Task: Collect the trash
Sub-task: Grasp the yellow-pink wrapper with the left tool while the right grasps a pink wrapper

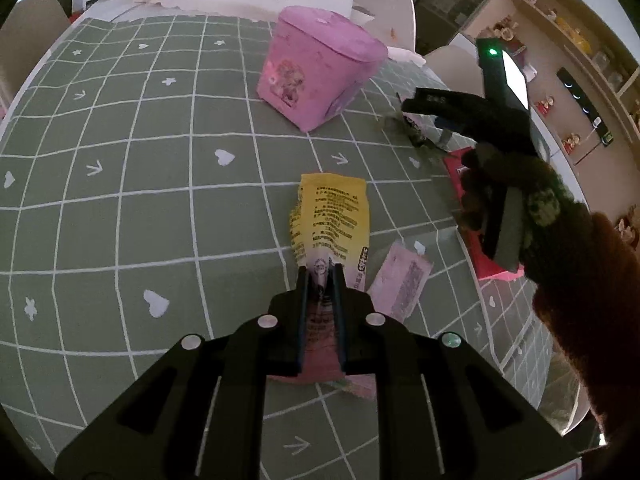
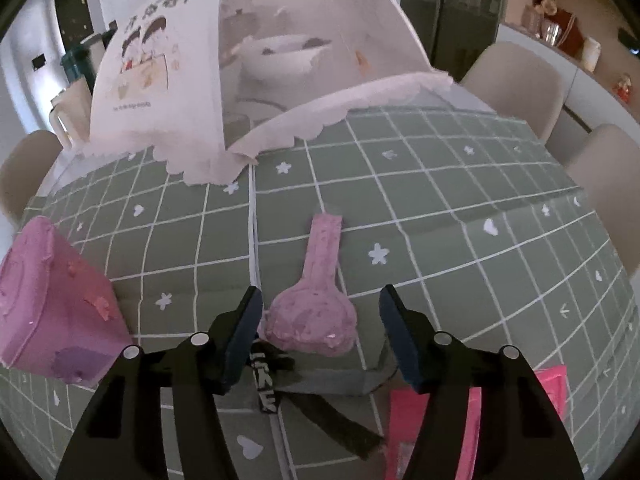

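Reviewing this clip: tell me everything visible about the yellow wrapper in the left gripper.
The yellow wrapper is a crinkled, flattened snack packet, seemingly thin plastic film, with dense dark print on yellow and a pinkish-white lower end. That lower end is pinched between the fingers of the left gripper; the yellow part extends beyond the fingertips over the green checked tablecloth. Whether it touches the cloth is unclear.

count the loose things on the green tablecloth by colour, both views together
pink or lilac: 5 - bin, flat packet, spoon-shaped piece, bright pink packet, pink wrapper under left gripper
yellow: 1 - wrapper in left gripper
grey/black: 2 - grey packet, black strip
total: 8
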